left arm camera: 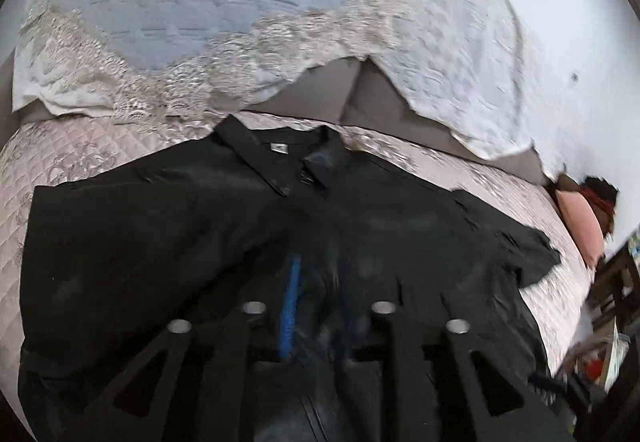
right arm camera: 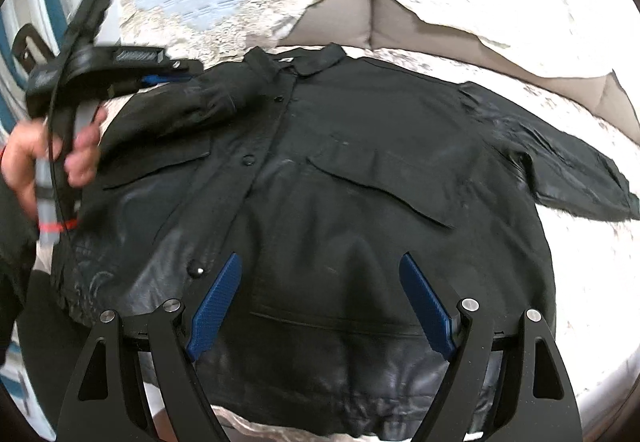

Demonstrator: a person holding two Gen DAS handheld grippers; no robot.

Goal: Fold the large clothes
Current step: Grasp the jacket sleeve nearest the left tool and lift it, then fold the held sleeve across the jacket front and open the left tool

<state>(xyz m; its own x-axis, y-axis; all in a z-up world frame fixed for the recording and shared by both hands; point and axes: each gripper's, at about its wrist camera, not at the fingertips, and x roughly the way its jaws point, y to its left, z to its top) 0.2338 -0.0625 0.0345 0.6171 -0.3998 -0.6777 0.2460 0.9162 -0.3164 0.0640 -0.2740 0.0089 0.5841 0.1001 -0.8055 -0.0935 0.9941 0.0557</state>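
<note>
- Black jacket lies face up on the quilted bed cover, collar toward the pillows.
- Landmark: the collar. The sleeve to its left in the right wrist view is already folded in over the chest.
- Sleeve on the other side of the collar is spread out flat on the cover, not yet folded.
- Hem end, farthest from collar, not folded up. Roughly a first step done, most left.
- Left gripper just left of the collar, over the folded sleeve; blurred, jaws part open, nothing seen between them.
- Right gripper hovers over the lower front, well below the collar; jaws wide apart, holding nothing.
</note>
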